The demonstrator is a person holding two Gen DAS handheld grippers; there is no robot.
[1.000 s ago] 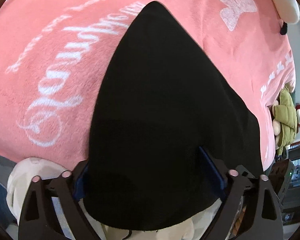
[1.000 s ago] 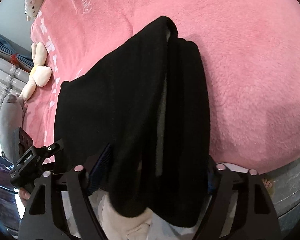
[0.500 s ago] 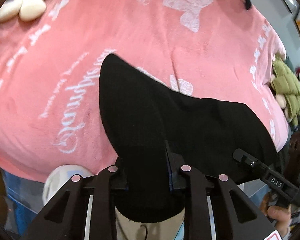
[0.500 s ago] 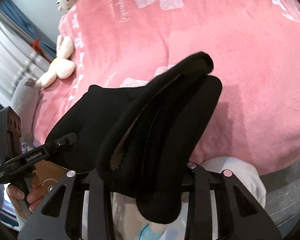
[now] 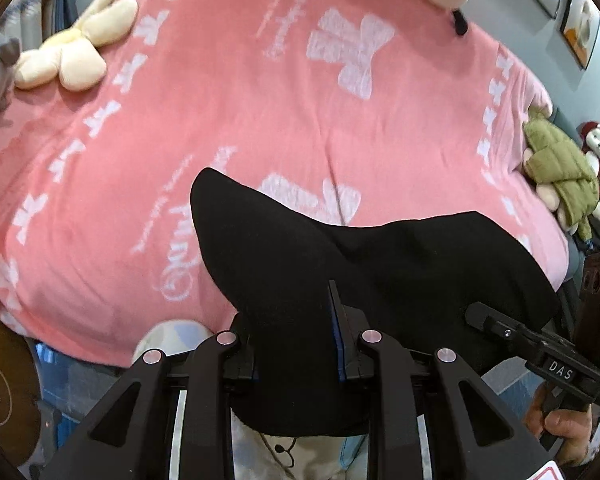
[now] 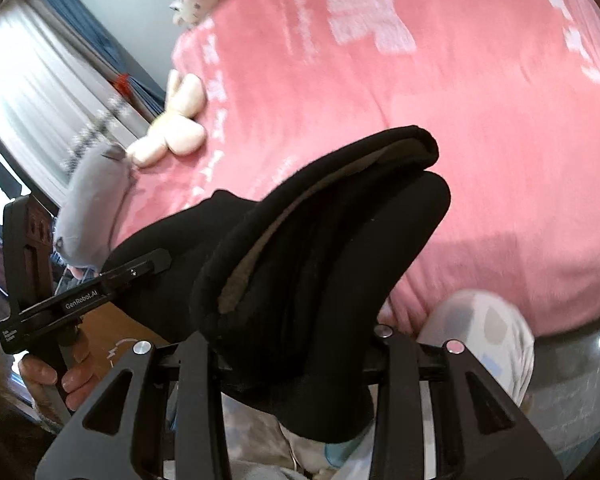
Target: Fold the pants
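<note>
The black pants (image 5: 400, 264) hang bunched between my two grippers, lifted off the pink blanket (image 5: 260, 120). My left gripper (image 5: 296, 344) is shut on one end of the pants. My right gripper (image 6: 296, 344) is shut on the other end of the pants (image 6: 320, 240), whose folded layers show a grey inner lining. The right gripper also shows at the right of the left wrist view (image 5: 532, 344). The left gripper shows at the left of the right wrist view (image 6: 84, 292).
The bed's pink blanket (image 6: 460, 100) bears white bows and script. A cream plush (image 5: 72, 52) lies at its left, a green-jacketed plush (image 5: 560, 168) at its right, a grey plush (image 6: 88, 208) by the curtains. The bed's near edge is just below the grippers.
Both grippers have closed on the pants and lifted them back from the bed. The pants have gone from lying spread under the grippers to hanging bunched between them.
</note>
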